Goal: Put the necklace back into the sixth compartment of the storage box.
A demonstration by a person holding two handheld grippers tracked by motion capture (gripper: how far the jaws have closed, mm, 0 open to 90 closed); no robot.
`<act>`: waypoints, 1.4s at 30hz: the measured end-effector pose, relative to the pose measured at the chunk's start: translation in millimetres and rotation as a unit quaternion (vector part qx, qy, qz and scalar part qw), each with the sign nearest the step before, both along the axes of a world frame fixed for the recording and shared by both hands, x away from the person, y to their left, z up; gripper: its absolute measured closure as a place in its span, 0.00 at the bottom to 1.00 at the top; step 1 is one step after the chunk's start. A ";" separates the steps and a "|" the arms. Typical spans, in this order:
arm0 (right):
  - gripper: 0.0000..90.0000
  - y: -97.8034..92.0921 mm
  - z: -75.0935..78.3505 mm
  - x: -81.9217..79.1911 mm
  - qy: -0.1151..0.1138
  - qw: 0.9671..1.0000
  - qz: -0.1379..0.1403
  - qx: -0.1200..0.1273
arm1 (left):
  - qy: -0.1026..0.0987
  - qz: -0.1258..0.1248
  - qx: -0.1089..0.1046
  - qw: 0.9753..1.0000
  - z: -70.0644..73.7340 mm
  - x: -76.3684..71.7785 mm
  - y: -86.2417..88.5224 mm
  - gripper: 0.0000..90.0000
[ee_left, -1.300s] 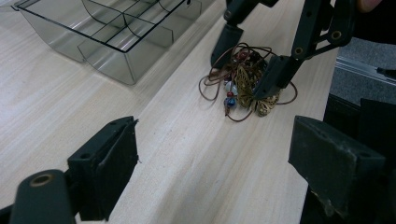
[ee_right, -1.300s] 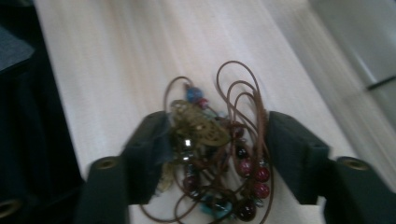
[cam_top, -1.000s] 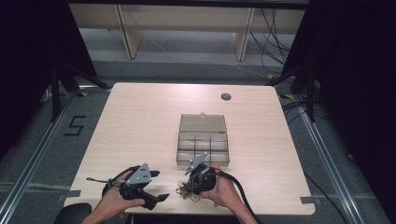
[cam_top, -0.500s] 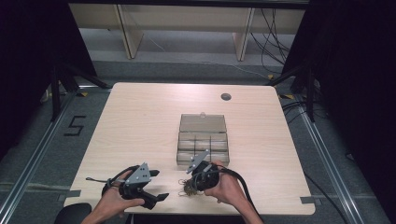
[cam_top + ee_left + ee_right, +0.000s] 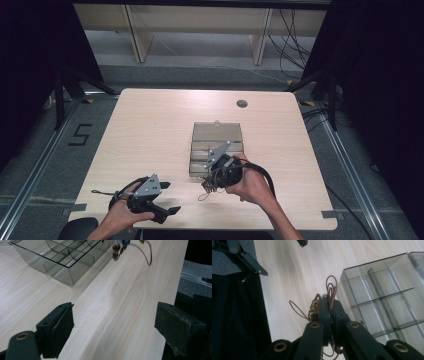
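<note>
Right gripper (image 5: 329, 306) pinching wire trinket (image 5: 331, 288) beside organizer box (image 5: 216, 148); left gripper (image 5: 113, 332) spread (near table edge).

Both grippers near the table's (image 5: 150, 125) front edge

The left gripper (image 5: 167, 210) sits at the front-left, jaws spread wide. The right gripper (image 5: 209, 184), tilted down, is clamped tight on a beaded cord trinket (image 5: 329, 293) above the tabletop.

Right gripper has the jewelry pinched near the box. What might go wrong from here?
1. The right gripper pinches the jewelry with brown cord loops hanging free; they may snag the clear box rim or dividers.
2. The left gripper is open beside the table edge, not steadying the box.
</note>
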State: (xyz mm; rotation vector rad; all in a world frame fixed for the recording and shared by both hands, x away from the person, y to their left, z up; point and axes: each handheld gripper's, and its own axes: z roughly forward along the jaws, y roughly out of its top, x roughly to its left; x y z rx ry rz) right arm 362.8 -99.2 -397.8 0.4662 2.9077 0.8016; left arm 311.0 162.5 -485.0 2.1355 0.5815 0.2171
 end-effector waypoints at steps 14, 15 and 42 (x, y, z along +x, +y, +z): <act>0.98 -24.5 35.1 29.0 -0.018 0.999 -0.046 -0.018 | 0.002 0.001 -0.001 1.000 -0.4 -0.4 -0.3 0.17; 0.98 -26.9 35.4 31.4 -0.018 0.998 -0.054 -0.018 | 0.002 0.001 0.000 1.000 -0.3 -0.4 -0.3 0.17; 0.98 -48.9 11.3 78.7 0.015 0.990 -0.124 -0.060 | 0.001 -0.008 0.003 1.000 -0.5 0.7 -0.6 0.17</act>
